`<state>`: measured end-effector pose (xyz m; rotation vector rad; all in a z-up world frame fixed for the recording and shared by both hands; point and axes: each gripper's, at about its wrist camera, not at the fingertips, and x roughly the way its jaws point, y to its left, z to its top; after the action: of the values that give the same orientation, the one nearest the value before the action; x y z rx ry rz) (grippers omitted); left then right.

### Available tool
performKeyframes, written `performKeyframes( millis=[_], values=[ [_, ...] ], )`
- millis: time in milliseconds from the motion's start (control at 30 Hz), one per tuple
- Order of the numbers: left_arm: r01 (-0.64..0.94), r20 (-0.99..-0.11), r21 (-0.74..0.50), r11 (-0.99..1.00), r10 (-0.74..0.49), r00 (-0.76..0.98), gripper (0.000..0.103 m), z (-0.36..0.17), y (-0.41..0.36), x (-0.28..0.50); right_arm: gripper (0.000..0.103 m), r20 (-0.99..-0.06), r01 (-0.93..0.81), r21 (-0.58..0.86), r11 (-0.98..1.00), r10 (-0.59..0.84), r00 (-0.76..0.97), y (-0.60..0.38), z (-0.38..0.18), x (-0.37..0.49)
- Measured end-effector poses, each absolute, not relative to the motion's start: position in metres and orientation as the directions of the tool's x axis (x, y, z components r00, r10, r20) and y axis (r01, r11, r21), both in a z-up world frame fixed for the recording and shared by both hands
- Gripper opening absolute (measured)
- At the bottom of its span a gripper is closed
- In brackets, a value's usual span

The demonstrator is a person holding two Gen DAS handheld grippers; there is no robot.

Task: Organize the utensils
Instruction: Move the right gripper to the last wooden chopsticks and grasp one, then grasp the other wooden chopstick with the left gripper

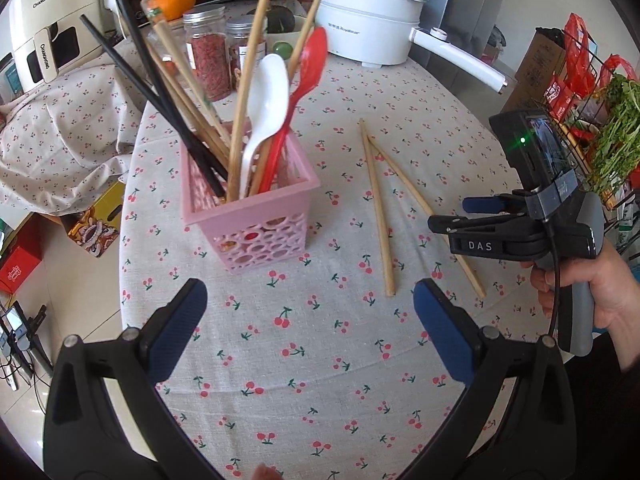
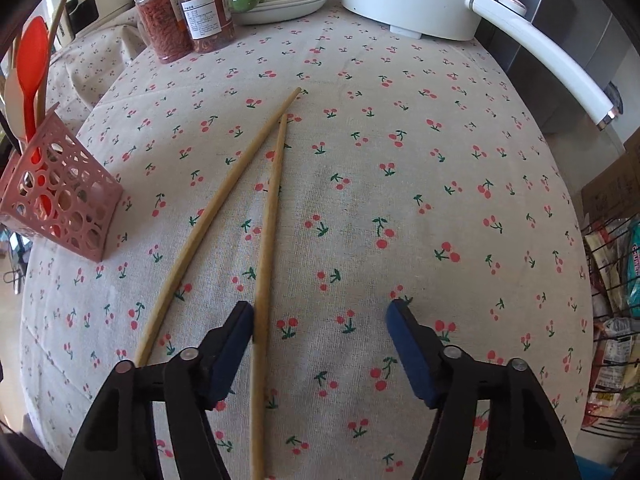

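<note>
I was tidying the utensils into the pink plastic basket with round holes (image 1: 248, 216). It stood on the surface with the cherry cloth (image 1: 320, 360), and it already held dark and wooden chopsticks, a white plastic spoon (image 1: 266, 92) and a red plastic spoon (image 1: 310, 60).

Two long wooden chopsticks (image 2: 268, 216) lay flat on the cloth, to the right of the basket. Their far tips were close together and their near ends spread apart.

To do this step well, I thought I should get just one stick in the middle of my right gripper (image 2: 320, 320), squeeze it near its thick end, and lift it straight so it would not roll.

My right gripper was partly open and held nothing. One stick ran just inside its left pad (image 2: 236, 340), maybe touching it. The other stick lay outside it.

My left gripper (image 1: 310, 300) was wide open and empty, hanging near the basket.
</note>
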<state>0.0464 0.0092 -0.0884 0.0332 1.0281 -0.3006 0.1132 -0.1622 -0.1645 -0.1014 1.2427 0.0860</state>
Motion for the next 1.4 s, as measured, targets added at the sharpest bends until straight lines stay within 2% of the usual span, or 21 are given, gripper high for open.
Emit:
performKeyframes(
  millis=[67,167,333,433,500,567,633,767,867,1000,1167,1300,1400],
  values=[
    [0.283,-0.848,-0.118,0.952,-0.245,0.469,0.102,-0.088,-0.001,0.046,0.049,-0.946,-0.12,-0.018,0.993,0.022,0.324,-0.174,-0.162,0.111],
    [0.312,-0.848,-0.111,0.944,-0.254,0.465,0.102,-0.087,-0.017,0.044,0.048,-0.94,-0.126,0.01,0.992,0.052,0.338,-0.183,-0.16,0.112],
    [0.317,-0.847,-0.106,0.942,-0.253,0.468,0.102,-0.085,-0.031,0.045,0.05,-0.928,-0.157,-0.029,0.987,0.032,0.371,-0.173,-0.161,0.119],
    [0.307,-0.857,-0.101,0.946,-0.239,0.456,0.102,-0.087,-0.032,0.047,0.047,-0.937,-0.146,-0.029,0.989,0.024,0.348,-0.169,-0.161,0.126],
    [0.297,-0.875,-0.083,0.951,-0.212,0.436,0.102,-0.092,-0.034,0.05,0.036,-0.942,-0.131,-0.029,0.991,0.017,0.335,-0.167,-0.162,0.131],
    [0.293,-0.889,-0.064,0.954,-0.188,0.418,0.102,-0.096,-0.038,0.053,0.013,-0.945,-0.115,-0.023,0.993,0.016,0.327,-0.172,-0.161,0.131],
    [0.308,-0.9,-0.035,0.951,-0.164,0.404,0.102,-0.1,-0.045,0.053,0.009,-0.949,-0.105,-0.002,0.995,0.031,0.315,-0.18,-0.16,0.13],
    [0.362,-0.898,0.085,0.928,-0.086,0.431,0.102,-0.101,-0.073,0.052,0.008,-0.953,-0.084,0.02,0.996,0.044,0.301,-0.2,-0.159,0.123],
    [0.365,-0.894,0.105,0.925,-0.072,0.441,0.102,-0.102,-0.094,0.063,0.008,-0.956,-0.062,0.035,0.997,0.052,0.29,-0.216,-0.158,0.121],
    [0.306,-0.903,0.101,0.947,-0.042,0.428,0.102,-0.114,-0.114,0.096,0.008,-0.96,-0.037,0.054,0.998,0.062,0.275,-0.235,-0.156,0.119],
    [0.133,-0.878,0.155,0.979,0.074,0.472,0.102,-0.129,-0.121,0.14,0.008,-0.962,-0.039,0.082,0.996,0.089,0.259,-0.247,-0.154,0.119],
    [0.139,-0.862,0.211,0.968,0.117,0.494,0.1,-0.135,-0.134,0.157,0.008,-0.96,-0.03,0.112,0.993,0.116,0.253,-0.252,-0.154,0.12],
    [0.144,-0.865,0.205,0.968,0.11,0.49,0.099,-0.139,-0.141,0.158,0.009,-0.961,-0.041,0.107,0.993,0.114,0.253,-0.249,-0.155,0.124]
  ],
)
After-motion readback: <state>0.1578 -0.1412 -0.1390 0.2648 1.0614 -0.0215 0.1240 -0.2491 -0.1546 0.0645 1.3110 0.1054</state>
